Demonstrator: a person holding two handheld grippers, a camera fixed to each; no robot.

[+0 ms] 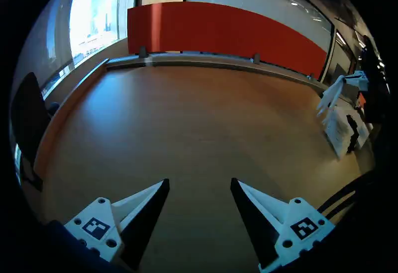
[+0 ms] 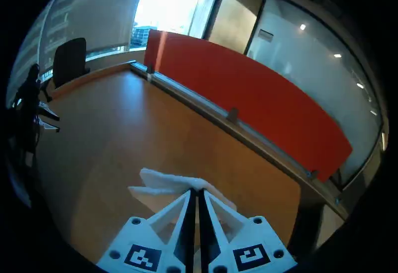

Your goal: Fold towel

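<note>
In the right gripper view, a white towel point(image 2: 164, 181) bunches up just beyond my right gripper point(image 2: 197, 192), whose fingers are pressed together on its near edge above the wooden table point(image 2: 114, 134). In the left gripper view, my left gripper point(image 1: 199, 183) hangs open over the bare table point(image 1: 189, 119) with nothing between its fingers. Far to the right in that view, the other gripper point(image 1: 344, 131) holds the white towel point(image 1: 330, 96) up off the table.
A red partition point(image 1: 224, 29) on a grey rail point(image 1: 199, 60) runs along the table's far edge. A black chair point(image 2: 67, 61) stands by the window point(image 2: 169, 4). Dark gear point(image 2: 30, 104) sits at the table's left end.
</note>
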